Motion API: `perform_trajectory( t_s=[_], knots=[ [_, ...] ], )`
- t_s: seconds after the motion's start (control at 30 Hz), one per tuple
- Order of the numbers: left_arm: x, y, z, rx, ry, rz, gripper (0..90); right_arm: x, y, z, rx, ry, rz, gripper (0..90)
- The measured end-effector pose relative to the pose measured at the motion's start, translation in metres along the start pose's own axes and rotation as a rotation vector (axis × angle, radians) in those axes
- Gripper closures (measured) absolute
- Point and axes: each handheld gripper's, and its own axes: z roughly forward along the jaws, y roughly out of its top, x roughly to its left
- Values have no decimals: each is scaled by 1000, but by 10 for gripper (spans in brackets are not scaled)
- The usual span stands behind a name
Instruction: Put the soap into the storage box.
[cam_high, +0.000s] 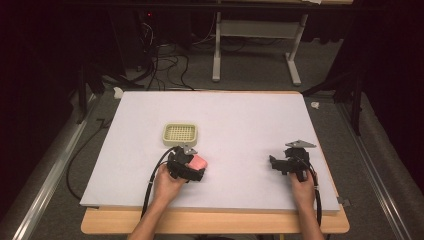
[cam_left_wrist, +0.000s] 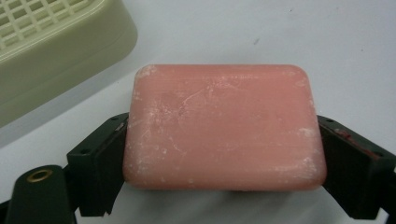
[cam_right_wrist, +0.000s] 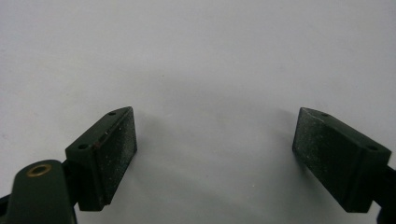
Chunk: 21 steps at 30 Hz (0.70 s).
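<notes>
A pink bar of soap (cam_left_wrist: 224, 126) sits between the two jaws of my left gripper (cam_left_wrist: 224, 154), which press on its two short sides. In the high view the soap (cam_high: 199, 162) shows at the front of the left gripper (cam_high: 192, 167), just below a pale green soap dish (cam_high: 180, 134) with a grid top. A corner of the dish (cam_left_wrist: 51, 56) shows at the upper left of the left gripper view. My right gripper (cam_high: 276, 164) rests at the right of the white board, open, with only bare board between its pads (cam_right_wrist: 112, 149).
The white board (cam_high: 240, 120) lies on a wooden table (cam_high: 215, 222). Beyond the far edge are cables (cam_high: 160, 65) and a metal table frame (cam_high: 255, 45) on the floor. A rail (cam_high: 50, 165) runs along the left side.
</notes>
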Motion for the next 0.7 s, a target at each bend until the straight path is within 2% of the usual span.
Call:
perform_trajectory(
  t_s=[0.7],
  knots=[
    [-1,1,-16,-57,12,6,139,0,0,0,0,0,0,144]
  ],
)
